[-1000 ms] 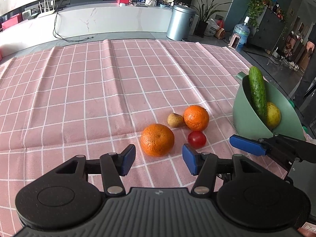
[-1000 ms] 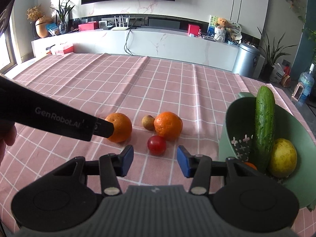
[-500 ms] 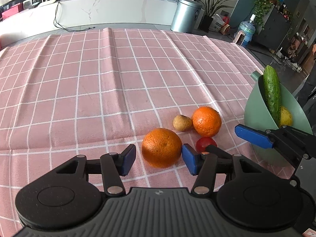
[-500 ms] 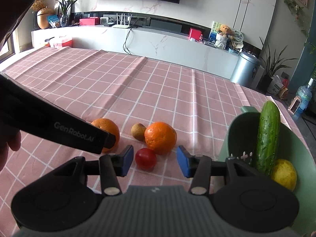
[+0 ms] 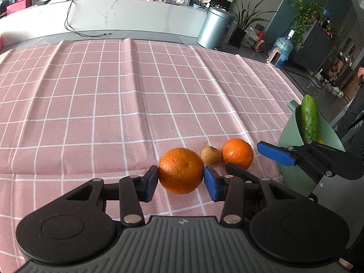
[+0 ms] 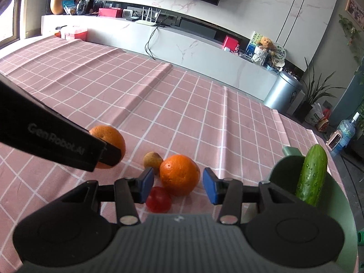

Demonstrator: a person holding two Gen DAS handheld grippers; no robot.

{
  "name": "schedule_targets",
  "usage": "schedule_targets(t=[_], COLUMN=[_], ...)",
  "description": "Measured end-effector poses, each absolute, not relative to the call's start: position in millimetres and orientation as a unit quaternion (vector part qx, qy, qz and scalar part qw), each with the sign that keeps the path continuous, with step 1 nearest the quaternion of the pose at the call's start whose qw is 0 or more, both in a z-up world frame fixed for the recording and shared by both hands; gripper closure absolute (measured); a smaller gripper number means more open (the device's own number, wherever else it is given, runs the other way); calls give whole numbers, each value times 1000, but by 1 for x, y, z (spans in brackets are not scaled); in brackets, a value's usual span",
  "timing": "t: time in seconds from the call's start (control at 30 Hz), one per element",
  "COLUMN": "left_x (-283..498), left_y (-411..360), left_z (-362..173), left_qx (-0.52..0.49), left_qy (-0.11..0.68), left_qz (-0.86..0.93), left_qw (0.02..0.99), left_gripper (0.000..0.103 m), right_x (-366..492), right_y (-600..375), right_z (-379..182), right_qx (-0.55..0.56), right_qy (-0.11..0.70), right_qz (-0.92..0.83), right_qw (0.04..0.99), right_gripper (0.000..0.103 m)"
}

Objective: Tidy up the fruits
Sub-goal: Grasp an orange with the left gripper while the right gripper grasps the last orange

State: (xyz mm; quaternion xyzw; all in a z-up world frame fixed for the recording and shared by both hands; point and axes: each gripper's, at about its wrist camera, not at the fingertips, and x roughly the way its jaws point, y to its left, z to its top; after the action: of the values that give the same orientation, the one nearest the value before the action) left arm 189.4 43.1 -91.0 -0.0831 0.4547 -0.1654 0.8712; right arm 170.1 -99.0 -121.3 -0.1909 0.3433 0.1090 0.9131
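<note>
Two oranges, a small brown fruit and a red tomato lie on the pink checked cloth. My left gripper (image 5: pixel 180 183) is open with the near orange (image 5: pixel 180 170) between its pads, pads close to its sides. The brown fruit (image 5: pixel 211 155) and the second orange (image 5: pixel 237 152) lie just beyond. My right gripper (image 6: pixel 177 187) is open around the second orange (image 6: pixel 179 174), with the tomato (image 6: pixel 158 199) low by its left pad. The green basket (image 6: pixel 336 207) at the right holds a cucumber (image 6: pixel 312 175).
The left gripper's body (image 6: pixel 52 140) crosses the left of the right wrist view, covering part of the near orange (image 6: pixel 109 136). The right gripper's blue pad (image 5: pixel 276 152) shows in front of the basket (image 5: pixel 289 136). A white counter and a metal bin (image 5: pixel 215 27) stand beyond the table.
Both grippers have moved forward and down. The near orange now sits between my left pads; the second orange sits between my right pads, and the tomato has slipped under the right gripper's left pad.
</note>
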Motion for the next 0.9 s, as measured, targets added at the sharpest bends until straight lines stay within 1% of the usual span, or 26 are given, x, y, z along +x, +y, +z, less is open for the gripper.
schedule_targets(t=[0.23,0.27,0.3,0.57,0.9], left_x=[192,192,191,188,168], left_y=[48,48,48,48,43], left_z=[-91,-90,-90,-90,-65], left_qx=[-93,-94,-95,-95,-84], left_qy=[455,455,455,455,454], left_qz=[-162,-163,-163,-160,-151], left_qw=[870,870,870,871,874], left_gripper=[54,54,54,54,54], right_x=[188,189,190,190,163], right_y=[-97,-97,-98,-98,-104], right_z=[-127,-128,-129,-129,-89], right_qx=[-196,-194,-190,-189,-179], right_qy=[369,372,375,378,351], right_qz=[100,100,102,107,146], right_qw=[903,902,901,900,907], right_gripper=[59,60,63,66,67])
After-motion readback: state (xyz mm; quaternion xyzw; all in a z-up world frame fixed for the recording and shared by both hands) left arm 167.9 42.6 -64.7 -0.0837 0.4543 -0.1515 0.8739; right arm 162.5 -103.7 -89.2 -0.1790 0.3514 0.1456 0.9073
